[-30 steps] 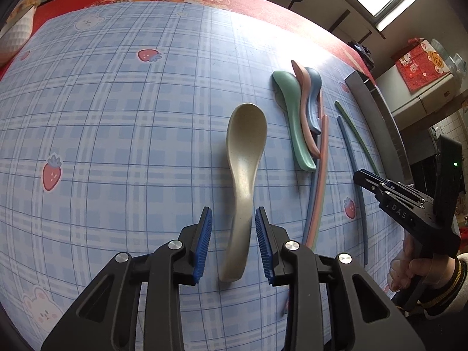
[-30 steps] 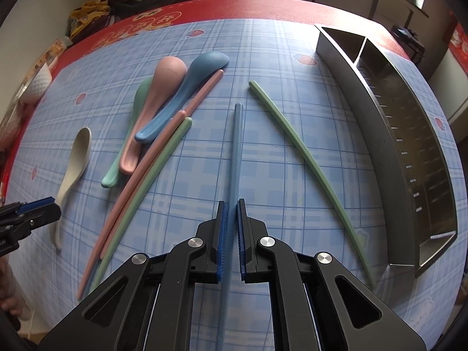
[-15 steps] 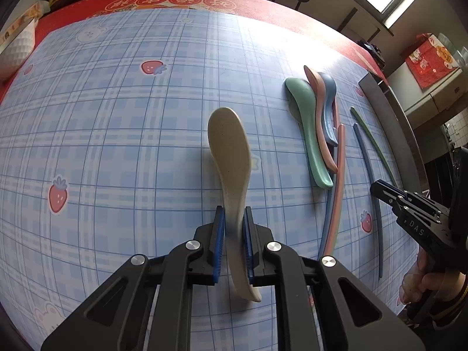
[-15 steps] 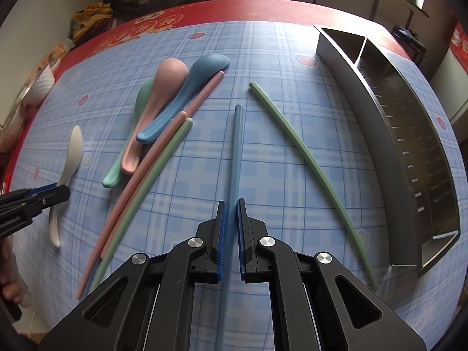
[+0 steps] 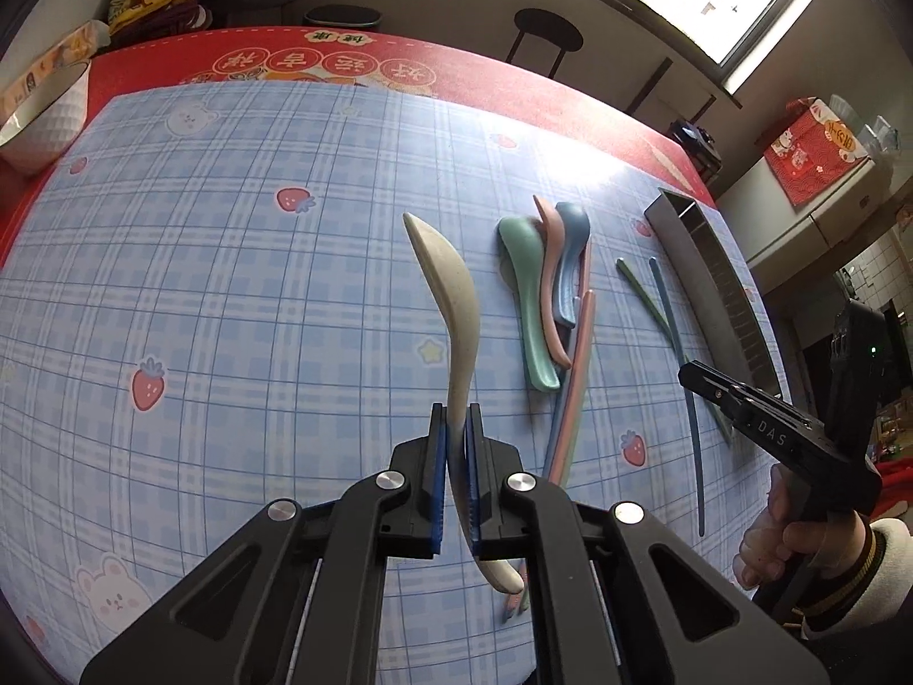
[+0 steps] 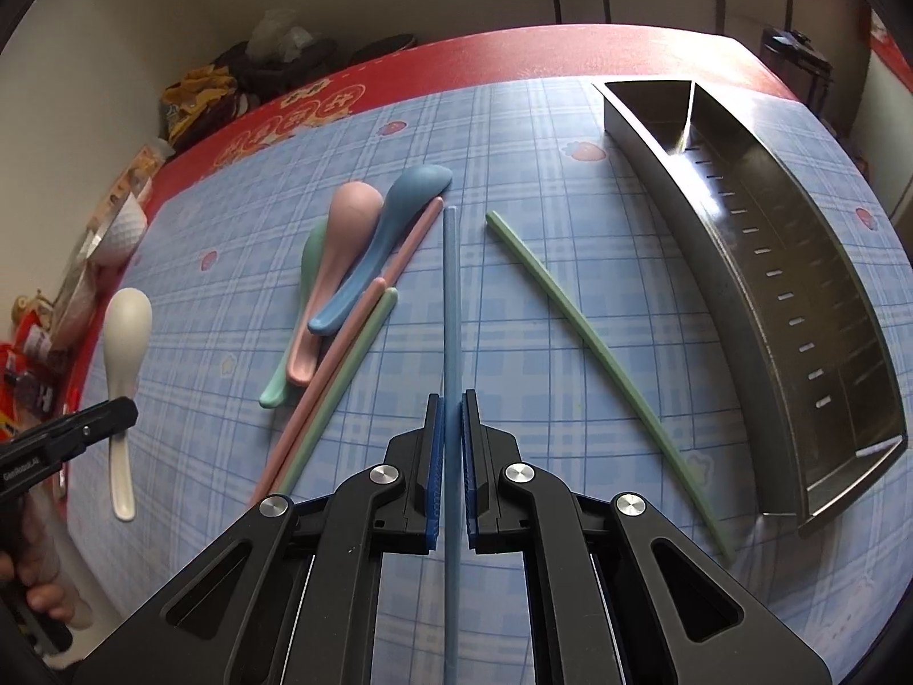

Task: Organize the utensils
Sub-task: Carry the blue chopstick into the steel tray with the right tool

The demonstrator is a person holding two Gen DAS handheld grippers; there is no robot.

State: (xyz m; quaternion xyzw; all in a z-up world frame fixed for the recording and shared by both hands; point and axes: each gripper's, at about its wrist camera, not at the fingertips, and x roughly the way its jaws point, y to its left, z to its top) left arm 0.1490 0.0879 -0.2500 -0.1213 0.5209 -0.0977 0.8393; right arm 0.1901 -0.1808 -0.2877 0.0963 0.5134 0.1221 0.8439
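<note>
While the left gripper (image 5: 455, 428) was clamped on the handle of the beige spoon (image 5: 451, 297), the spoon hung clear of the checked tablecloth (image 5: 228, 285), its bowl pointing toward the upper centre of the left wrist view. In the right wrist view the same spoon appeared at the left edge, with the left gripper's tip across its handle. The right gripper (image 6: 451, 416) was clamped on the blue chopstick (image 6: 451, 297), which ran straight up the middle of the frame between the blue pads.

The remaining utensils lay on the tablecloth. The green spoon (image 6: 311, 268), pink spoon (image 6: 348, 228) and blue spoon (image 6: 399, 211) overlapped in a cluster at centre left of the right wrist view. A pink chopstick (image 6: 365, 308) and a light green chopstick (image 6: 354, 365) lay just beside them. A darker green chopstick (image 6: 593, 348) lay apart, right of centre. The metal tray (image 6: 673, 228), divided into two compartments, stood at the right side of the frame.
</note>
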